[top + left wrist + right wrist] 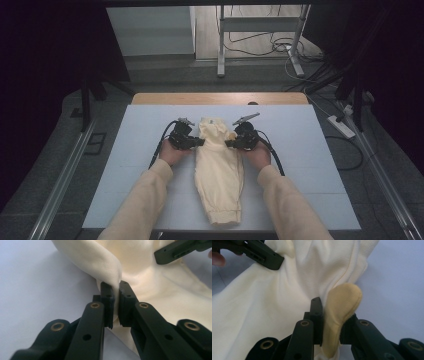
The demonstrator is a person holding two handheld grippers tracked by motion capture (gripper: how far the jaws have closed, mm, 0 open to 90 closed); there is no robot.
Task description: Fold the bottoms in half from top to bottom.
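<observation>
Pinching cream garment (pixel 218 170) from both sides | left gripper (pixel 196 142) clamped on cloth fold | right gripper (pixel 231 143) clamped on cloth fold | garment on pale blue table (pixel 300 150)

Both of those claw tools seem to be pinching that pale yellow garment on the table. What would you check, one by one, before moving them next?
1. Left gripper shut on the garment: ok, a fold sits between its jaws.
2. Right gripper shut on cloth: ok, a ribbed yellow fold is pinched.
3. Grips on opposite sides at the garment's far end: ok.
4. Grip depth enough to hold through a pull: cannot tell.
5. Bare table around the garment: ok.
6. Cables clear of the cloth: ok, they trail outward along the hands.
</observation>
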